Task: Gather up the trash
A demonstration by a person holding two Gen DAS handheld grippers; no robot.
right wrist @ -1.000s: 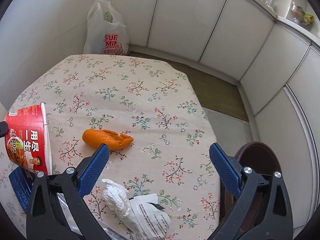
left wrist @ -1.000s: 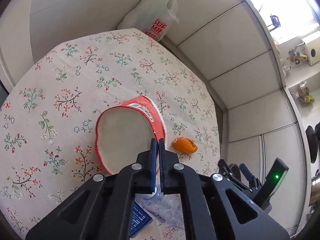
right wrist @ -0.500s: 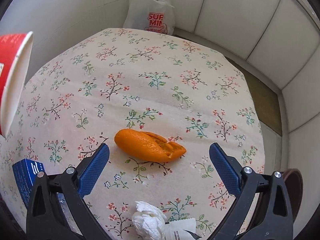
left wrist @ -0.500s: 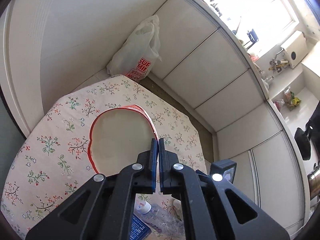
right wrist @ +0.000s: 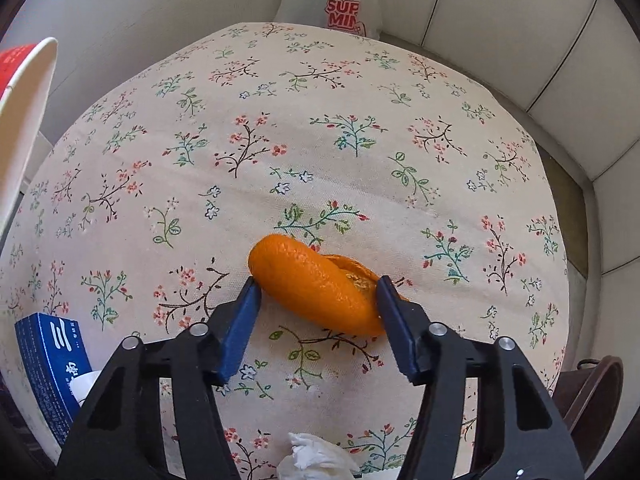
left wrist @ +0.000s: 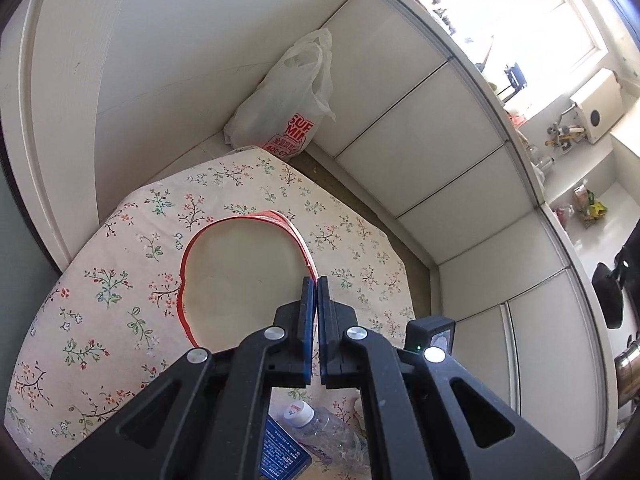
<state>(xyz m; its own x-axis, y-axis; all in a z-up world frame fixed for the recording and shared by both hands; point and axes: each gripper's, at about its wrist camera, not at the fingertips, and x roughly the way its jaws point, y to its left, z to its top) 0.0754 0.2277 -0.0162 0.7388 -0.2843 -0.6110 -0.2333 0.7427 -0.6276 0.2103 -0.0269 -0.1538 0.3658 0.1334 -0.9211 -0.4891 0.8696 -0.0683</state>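
Right tool (right wrist: 316, 294) lowered, jaws now flanking orange peel (right wrist: 316, 286); left tool (left wrist: 316, 300) lifted cup (left wrist: 240, 272) higher.

My left gripper (left wrist: 317, 286) pinches the rim of a red paper bowl (left wrist: 240, 276) above the floral tablecloth (left wrist: 100, 320); a plastic bottle (left wrist: 320, 428) lies below.

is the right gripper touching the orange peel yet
Cannot tell: in the right wrist view the right gripper straddles the orange peel, pads at its ends, no plain gap.
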